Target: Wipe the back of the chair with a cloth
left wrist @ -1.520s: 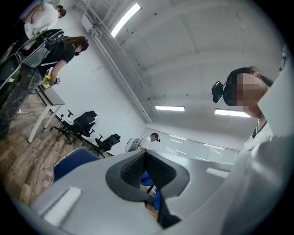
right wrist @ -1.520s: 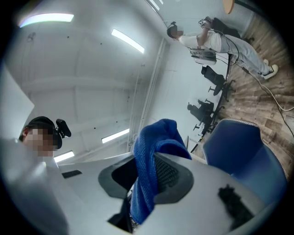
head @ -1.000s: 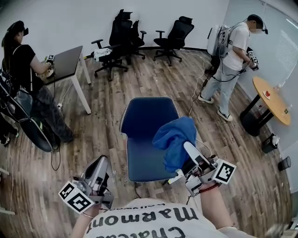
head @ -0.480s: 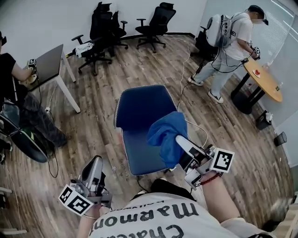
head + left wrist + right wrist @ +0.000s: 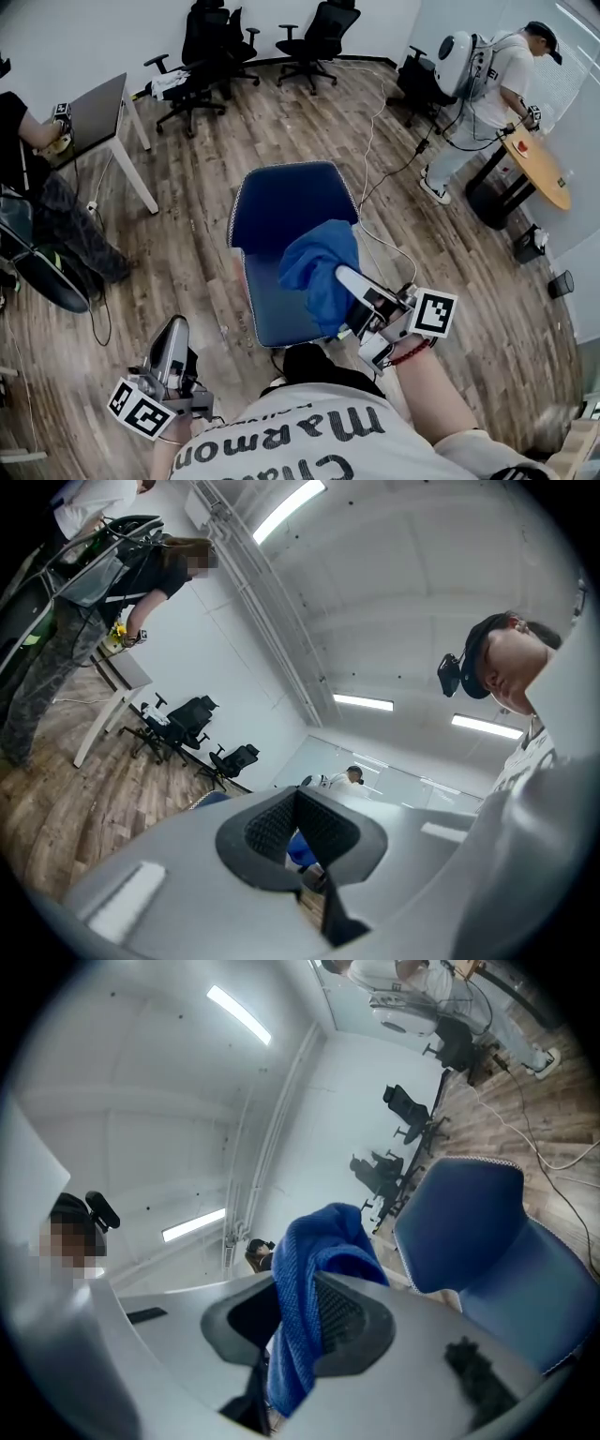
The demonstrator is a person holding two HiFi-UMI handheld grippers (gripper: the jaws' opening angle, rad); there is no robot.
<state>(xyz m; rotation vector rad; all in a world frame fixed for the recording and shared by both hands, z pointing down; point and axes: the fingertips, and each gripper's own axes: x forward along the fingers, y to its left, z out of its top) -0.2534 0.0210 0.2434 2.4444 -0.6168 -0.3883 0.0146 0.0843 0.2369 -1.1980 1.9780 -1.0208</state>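
Note:
A blue chair stands in front of me in the head view, its backrest (image 5: 286,202) farther from me than its seat (image 5: 272,309). My right gripper (image 5: 345,278) is shut on a blue cloth (image 5: 319,267), which bunches up over the seat's right side, just short of the backrest. In the right gripper view the cloth (image 5: 314,1279) hangs between the pads and the chair (image 5: 478,1232) fills the right. My left gripper (image 5: 173,336) hangs low at the left over the floor, away from the chair, its jaws together with nothing in them.
A white table (image 5: 103,108) and a seated person (image 5: 28,178) are at the left. Black office chairs (image 5: 211,37) line the far wall. Cables (image 5: 375,141) trail across the wood floor. At the right, another person (image 5: 487,84) stands by a round wooden table (image 5: 539,169).
My right gripper has carried the cloth a little left over the seat. My left gripper has dropped lower and left. The person at the right has stepped farther away.

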